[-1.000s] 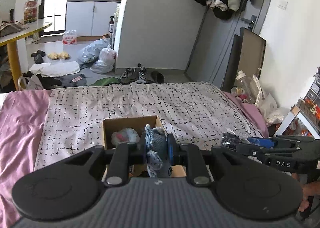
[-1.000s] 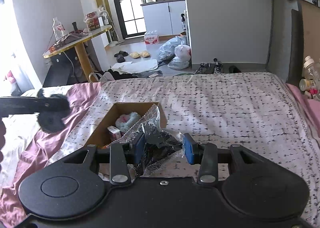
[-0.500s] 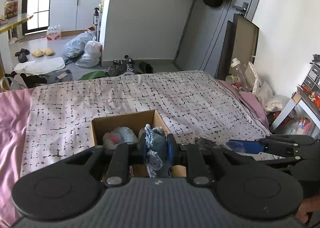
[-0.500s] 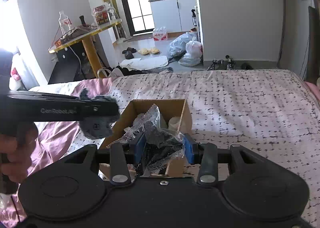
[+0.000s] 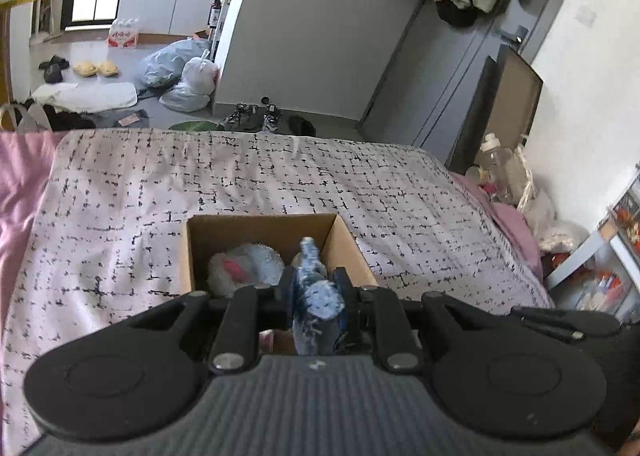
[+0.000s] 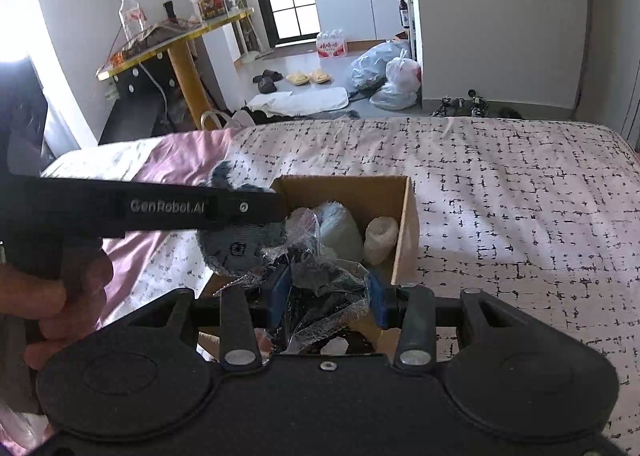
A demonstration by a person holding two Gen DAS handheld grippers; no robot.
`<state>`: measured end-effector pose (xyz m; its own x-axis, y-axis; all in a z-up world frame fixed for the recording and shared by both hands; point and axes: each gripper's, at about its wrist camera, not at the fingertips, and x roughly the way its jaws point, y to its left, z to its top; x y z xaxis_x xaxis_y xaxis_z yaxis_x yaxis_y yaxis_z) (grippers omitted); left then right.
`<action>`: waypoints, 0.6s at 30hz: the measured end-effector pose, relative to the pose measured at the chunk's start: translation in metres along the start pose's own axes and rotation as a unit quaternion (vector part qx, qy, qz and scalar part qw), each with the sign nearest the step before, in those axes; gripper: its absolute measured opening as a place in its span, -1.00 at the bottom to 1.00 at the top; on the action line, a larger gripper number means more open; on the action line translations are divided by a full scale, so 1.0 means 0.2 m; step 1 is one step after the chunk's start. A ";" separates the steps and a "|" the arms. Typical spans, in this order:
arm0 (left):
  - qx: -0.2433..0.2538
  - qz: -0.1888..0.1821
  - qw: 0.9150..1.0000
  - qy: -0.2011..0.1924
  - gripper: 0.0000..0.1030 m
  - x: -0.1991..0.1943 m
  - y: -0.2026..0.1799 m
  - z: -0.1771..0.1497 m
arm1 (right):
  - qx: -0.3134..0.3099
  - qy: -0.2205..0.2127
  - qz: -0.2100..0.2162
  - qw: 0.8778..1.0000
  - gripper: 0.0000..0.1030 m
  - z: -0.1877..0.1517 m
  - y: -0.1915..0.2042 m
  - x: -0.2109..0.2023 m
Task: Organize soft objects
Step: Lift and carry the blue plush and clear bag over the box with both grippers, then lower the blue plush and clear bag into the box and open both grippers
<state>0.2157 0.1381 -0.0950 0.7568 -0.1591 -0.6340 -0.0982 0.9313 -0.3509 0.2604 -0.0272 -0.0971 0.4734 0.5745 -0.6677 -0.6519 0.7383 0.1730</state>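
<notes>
My left claw (image 5: 316,300) grips a grey-blue plush toy (image 5: 314,296) above the cardboard box (image 5: 256,225) on the bed (image 5: 240,175); my right claw (image 6: 328,296) clamps a crinkly plastic packet (image 6: 320,288) over the box's near edge.

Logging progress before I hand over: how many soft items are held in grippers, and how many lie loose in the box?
Held in grippers: 2, grey-blue plush toy in left gripper, crinkly plastic packet in right gripper.
Loose in cardboard box: 2 visible, pale blue bundle, cream roll.
Total: 4
</notes>
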 end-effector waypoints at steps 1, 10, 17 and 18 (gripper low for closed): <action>-0.003 -0.001 1.000 0.001 -0.65 0.01 0.01 0.00 | -0.007 0.003 -0.006 1.000 -0.20 0.00 0.01 0.01; 0.000 -0.011 1.000 0.008 -0.66 0.08 -0.02 -0.01 | 0.031 0.008 -0.031 0.999 -0.03 -0.03 -0.10 0.02; 0.011 -0.023 1.000 0.016 -0.64 0.15 -0.13 0.01 | 0.041 0.012 -0.030 0.999 -0.03 -0.07 -0.17 -0.06; 0.015 -0.022 1.000 0.015 -0.58 0.16 -0.14 0.01 | 0.040 0.012 -0.030 0.999 -0.03 -0.08 -0.17 -0.07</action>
<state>0.2440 0.1075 -0.1035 0.7395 -0.2098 -0.6396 -0.0449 0.9327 -0.3580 0.2671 -0.0667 -0.1051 0.4947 0.5205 -0.6959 -0.5735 0.7972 0.1885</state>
